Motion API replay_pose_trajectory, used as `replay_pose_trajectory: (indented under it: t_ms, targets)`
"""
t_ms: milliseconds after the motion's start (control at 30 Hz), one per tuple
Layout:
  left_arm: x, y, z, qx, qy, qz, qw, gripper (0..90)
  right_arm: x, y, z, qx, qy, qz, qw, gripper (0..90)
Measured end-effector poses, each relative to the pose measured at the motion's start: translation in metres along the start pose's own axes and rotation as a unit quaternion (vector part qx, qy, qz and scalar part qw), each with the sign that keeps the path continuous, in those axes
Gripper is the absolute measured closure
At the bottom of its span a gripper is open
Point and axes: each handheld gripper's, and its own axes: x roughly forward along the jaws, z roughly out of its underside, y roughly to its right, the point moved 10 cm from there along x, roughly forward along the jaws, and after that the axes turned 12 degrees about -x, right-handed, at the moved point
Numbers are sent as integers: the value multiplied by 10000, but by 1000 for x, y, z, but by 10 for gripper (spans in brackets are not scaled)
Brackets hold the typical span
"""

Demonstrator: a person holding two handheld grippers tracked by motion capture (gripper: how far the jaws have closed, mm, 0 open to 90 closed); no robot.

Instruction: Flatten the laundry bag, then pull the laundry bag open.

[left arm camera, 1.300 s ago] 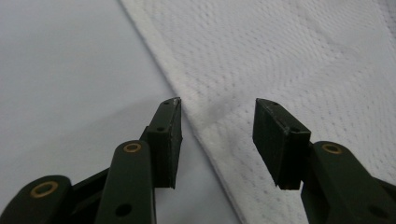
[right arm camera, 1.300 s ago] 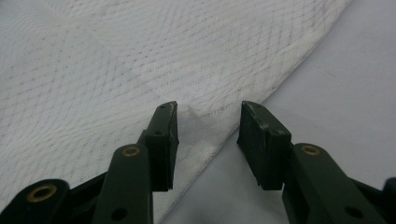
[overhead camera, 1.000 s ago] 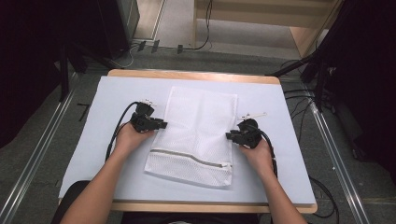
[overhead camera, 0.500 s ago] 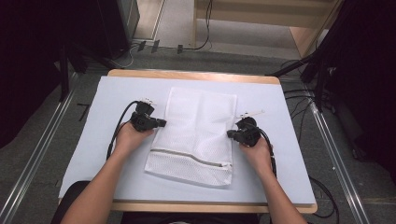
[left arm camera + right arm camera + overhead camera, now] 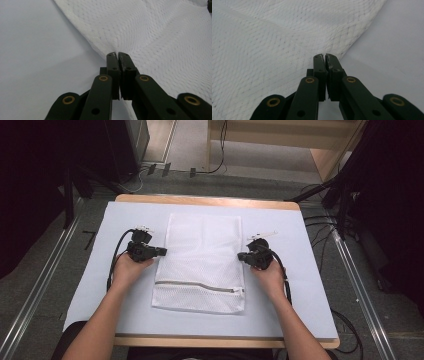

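Left claw [image 5: 117, 55] pinching mesh bag [image 5: 160, 37] edge, zipper [image 5: 199, 285] seen from above

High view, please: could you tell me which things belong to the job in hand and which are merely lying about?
In use:
- white mesh zip bag
- left gripper, shut on the bag's edge
- right gripper, likewise

Lying about:
- pale blue table mat
- black floor cables
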Motion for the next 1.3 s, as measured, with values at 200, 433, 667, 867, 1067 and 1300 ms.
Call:
replay_pose_trajectory:
  t_ms: [200,433,667,867,1067,1300]
  targets:
    - [-11,-11,5,-195,140,-80,9997,887,10,-5,-10,-122,57,-61,9999,890]
    - [-14,-17,5,-258,236,-159,9993,872,18,-6,-16,-186,52,-16,9998,887]
    - [-14,-16,4,-221,246,-36,9994,734,16,-5,-15,-99,74,-116,9999,778]
    - [-14,-11,3,-216,144,157,9995,645,11,-8,-14,-83,59,-214,9997,718]
    - [-18,-6,1,-248,151,208,9994,556,3,-12,-14,-93,141,-281,9995,683]
    - [-24,7,4,-10,35,345,9994,504,-8,-19,-13,-107,185,-373,9991,623]
